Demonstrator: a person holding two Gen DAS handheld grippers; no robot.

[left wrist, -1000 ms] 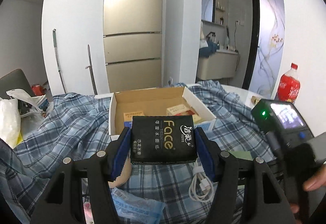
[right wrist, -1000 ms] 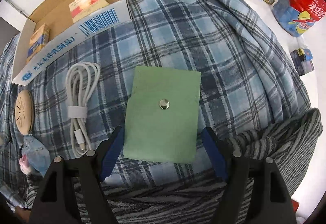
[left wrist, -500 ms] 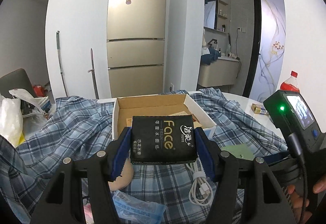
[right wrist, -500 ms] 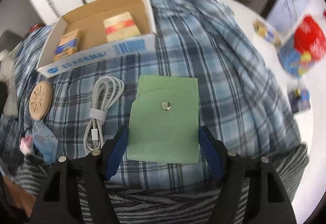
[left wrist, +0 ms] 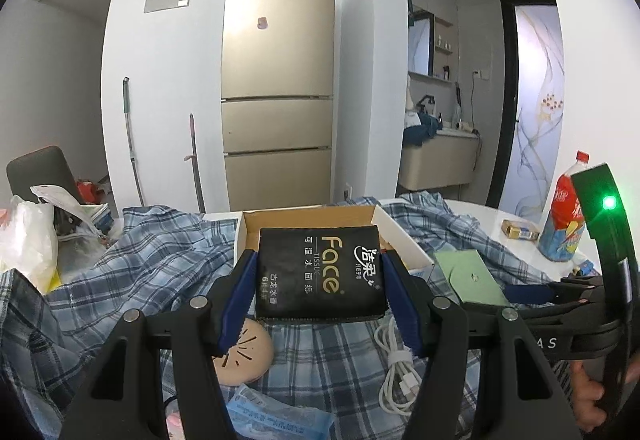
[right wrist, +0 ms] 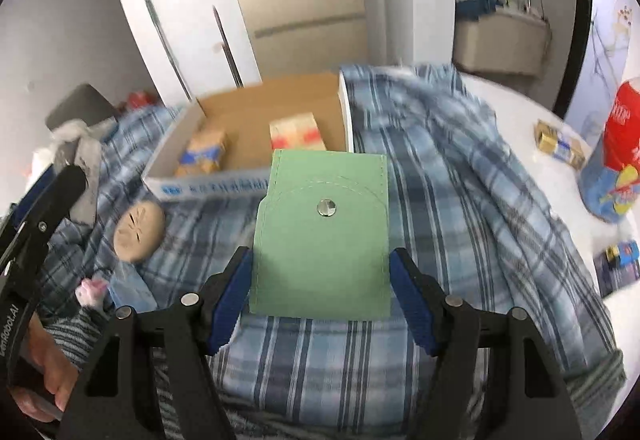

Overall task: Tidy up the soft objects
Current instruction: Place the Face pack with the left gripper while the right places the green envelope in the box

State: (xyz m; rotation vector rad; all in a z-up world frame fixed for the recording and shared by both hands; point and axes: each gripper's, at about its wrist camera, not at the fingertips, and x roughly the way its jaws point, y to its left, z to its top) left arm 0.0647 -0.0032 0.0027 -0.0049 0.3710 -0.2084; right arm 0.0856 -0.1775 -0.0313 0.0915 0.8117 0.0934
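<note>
- Nearest the cameras, the left tongs (left wrist: 319, 290) grip a black tissue pack (left wrist: 319, 273) held above the counter (left wrist: 472, 210); the right tongs (right wrist: 320, 294) clamp a green pouch (right wrist: 323, 236), lifted clear of the plaid cloth (right wrist: 440, 200).
- Below, a white cable (left wrist: 394, 368), a tan round pad (left wrist: 246, 358) and a blue packet (left wrist: 280, 418) lie unsorted.
- Farther off, the cardboard box (right wrist: 248, 112) holds two small cartons; both held items look bound there.
- Blur hides the cartons' labels, and the tissue pack blocks most of the box's inside.
</note>
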